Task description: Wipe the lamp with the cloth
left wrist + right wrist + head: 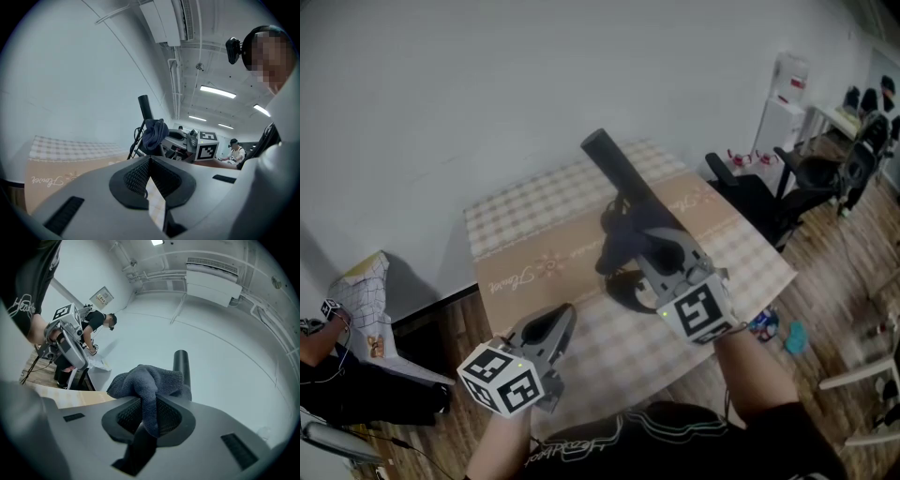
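A black lamp stands on the checked table (516,220), its tube head (614,161) slanting up and back over a round base (628,291). My right gripper (636,246) is shut on a dark blue cloth (617,242) and holds it against the lamp's stem, below the head. In the right gripper view the cloth (151,383) bunches out between the jaws of that gripper (149,405), with the lamp head (182,364) just behind. My left gripper (561,317) hangs shut and empty over the table's near left part. The left gripper view shows its jaws (149,161), the lamp (144,107) and the cloth (154,133).
Black office chairs (773,192) and a white water dispenser (785,98) stand to the right of the table. A checked bag (364,286) sits on the floor at the left. A person (101,320) sits in the background. A wall runs close behind the table.
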Available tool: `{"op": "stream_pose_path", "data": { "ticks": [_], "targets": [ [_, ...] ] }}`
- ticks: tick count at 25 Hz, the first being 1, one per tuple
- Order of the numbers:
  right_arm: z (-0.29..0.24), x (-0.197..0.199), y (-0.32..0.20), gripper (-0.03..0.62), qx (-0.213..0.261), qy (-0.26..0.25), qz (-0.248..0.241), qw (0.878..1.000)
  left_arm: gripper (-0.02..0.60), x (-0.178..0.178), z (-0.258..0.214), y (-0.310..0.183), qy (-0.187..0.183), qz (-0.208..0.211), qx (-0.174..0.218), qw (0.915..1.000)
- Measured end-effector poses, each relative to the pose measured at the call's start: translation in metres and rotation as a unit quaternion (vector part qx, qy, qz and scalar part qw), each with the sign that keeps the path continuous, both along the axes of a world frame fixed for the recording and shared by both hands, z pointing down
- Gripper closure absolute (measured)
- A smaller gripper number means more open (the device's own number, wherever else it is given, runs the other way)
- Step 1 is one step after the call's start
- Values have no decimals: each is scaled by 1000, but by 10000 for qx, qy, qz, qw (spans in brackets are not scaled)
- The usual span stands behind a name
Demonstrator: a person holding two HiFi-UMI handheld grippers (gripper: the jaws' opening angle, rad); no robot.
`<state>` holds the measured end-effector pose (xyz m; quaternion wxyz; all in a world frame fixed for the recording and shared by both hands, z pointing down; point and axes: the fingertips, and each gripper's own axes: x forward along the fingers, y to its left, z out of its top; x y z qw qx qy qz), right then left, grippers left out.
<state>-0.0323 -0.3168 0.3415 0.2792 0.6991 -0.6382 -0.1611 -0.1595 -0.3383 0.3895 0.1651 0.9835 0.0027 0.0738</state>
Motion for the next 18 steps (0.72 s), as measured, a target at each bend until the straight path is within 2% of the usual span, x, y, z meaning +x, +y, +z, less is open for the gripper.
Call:
{"op": "stream_pose_path", "data": {
  "ticks": [11,18],
  "targets": [
    [47,-4,30,533,-319,-321,-121,9989,581,19,10,13,-69,113,-81,9999],
    [66,6,57,533,-435,-803,-171,9957,581,24,17,30,-161,55,-218,9996]
  ]
}}
